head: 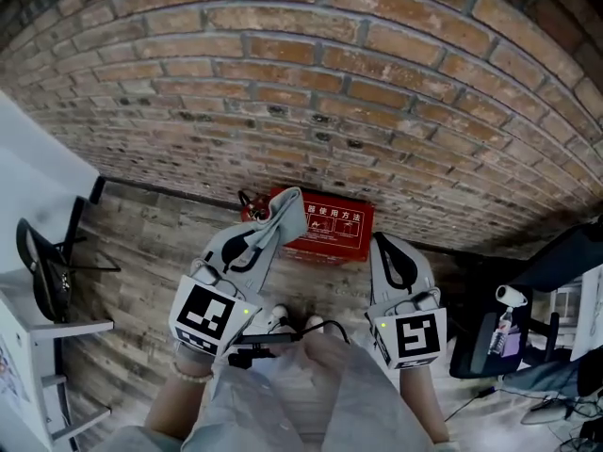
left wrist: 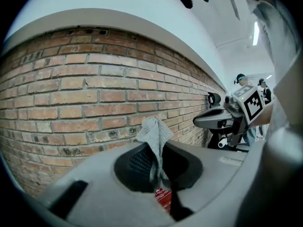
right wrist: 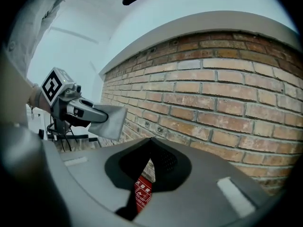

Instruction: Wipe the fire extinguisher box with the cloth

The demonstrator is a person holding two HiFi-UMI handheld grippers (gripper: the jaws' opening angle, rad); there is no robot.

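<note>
In the head view, the red metal fire extinguisher box (head: 330, 226) with white print sits on the wooden plank floor (head: 151, 252), pushed against the foot of the brick wall (head: 377, 111), ahead of you and between your two tools. Your left gripper (head: 256, 243) is clamped on a grey woven cloth (head: 285, 213), whose loose end stands up in front of the box's left corner. Your right gripper (head: 384, 249) hangs just off the box's right end. In the left gripper view, the jaws pinch only a narrow fold of the cloth (left wrist: 154, 136). The rest rises past the tips as a free flap, and a sliver of the box (left wrist: 163, 198) shows low between the jaws. In the right gripper view, the jaws are drawn together with nothing between them, and the box (right wrist: 142, 193) shows through the slit. The cloth (right wrist: 110, 121) hangs in the air to the left, seemingly clear of the box. Wiping does not look begun. The thin pinch is the main risk, because dragging the flap across the lid could tug it free. With so little cloth beyond the tips, the hard jaws may scrape the paint. The box may also slide, since nothing steadies it.
</note>
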